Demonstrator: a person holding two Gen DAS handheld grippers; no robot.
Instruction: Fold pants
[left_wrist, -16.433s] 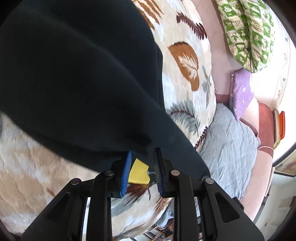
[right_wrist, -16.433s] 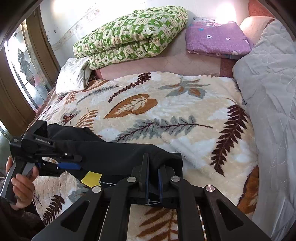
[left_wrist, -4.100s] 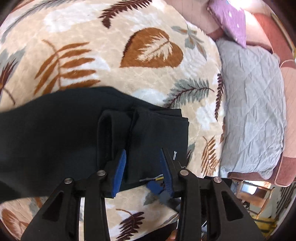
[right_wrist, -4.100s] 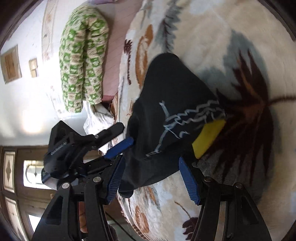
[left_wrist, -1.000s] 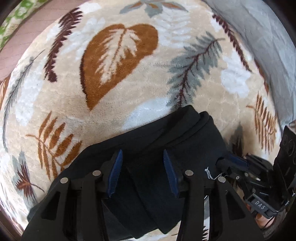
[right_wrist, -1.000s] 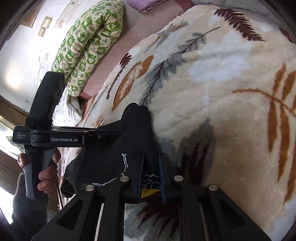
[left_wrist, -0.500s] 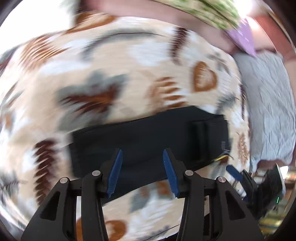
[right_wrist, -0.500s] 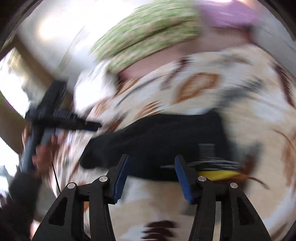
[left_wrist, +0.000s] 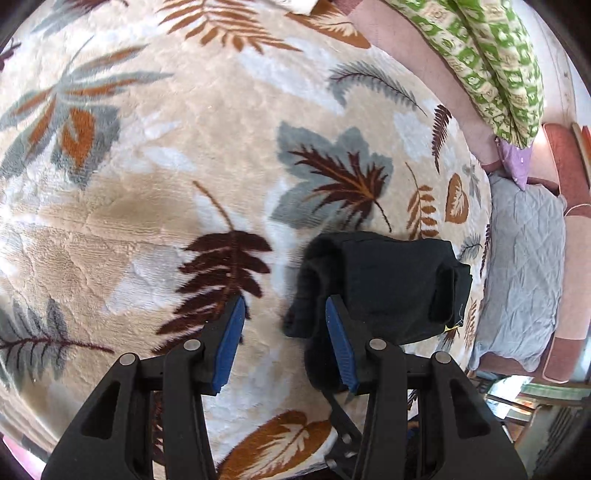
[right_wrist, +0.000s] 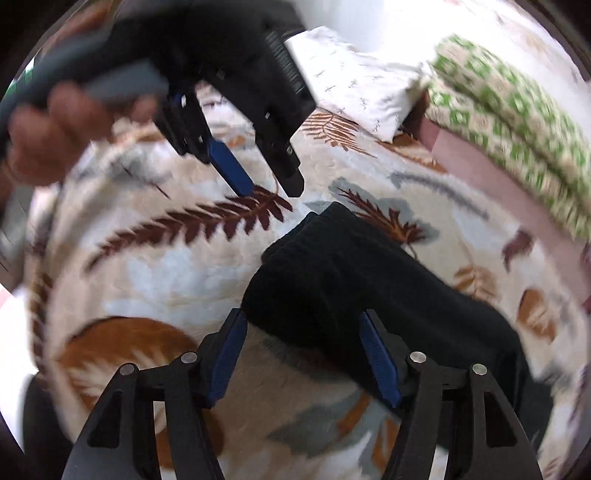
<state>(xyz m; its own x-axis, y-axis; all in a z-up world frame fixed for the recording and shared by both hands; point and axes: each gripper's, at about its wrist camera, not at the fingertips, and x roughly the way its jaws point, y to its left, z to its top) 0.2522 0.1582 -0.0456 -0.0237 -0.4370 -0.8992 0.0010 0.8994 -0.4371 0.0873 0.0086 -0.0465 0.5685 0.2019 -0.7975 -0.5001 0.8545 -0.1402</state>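
Note:
The black pants (left_wrist: 384, 284) lie folded into a compact bundle on the leaf-patterned blanket (left_wrist: 184, 184). My left gripper (left_wrist: 284, 317) is open and empty, hovering just left of the bundle's near edge. In the right wrist view the pants (right_wrist: 354, 291) lie ahead, and my right gripper (right_wrist: 303, 332) is open and empty above their near end. The left gripper (right_wrist: 266, 184) shows there too, held in a hand at the upper left, open.
A green patterned quilt (left_wrist: 491, 62) lies rolled at the head of the bed, with a purple pillow (left_wrist: 513, 162) and a grey quilted cover (left_wrist: 524, 266) at the right. A white pillow (right_wrist: 362, 85) lies at the far side.
The pants have gone from a long strip to a shorter folded bundle. Both grippers are open and off the cloth, and have swung to the bundle's left end.

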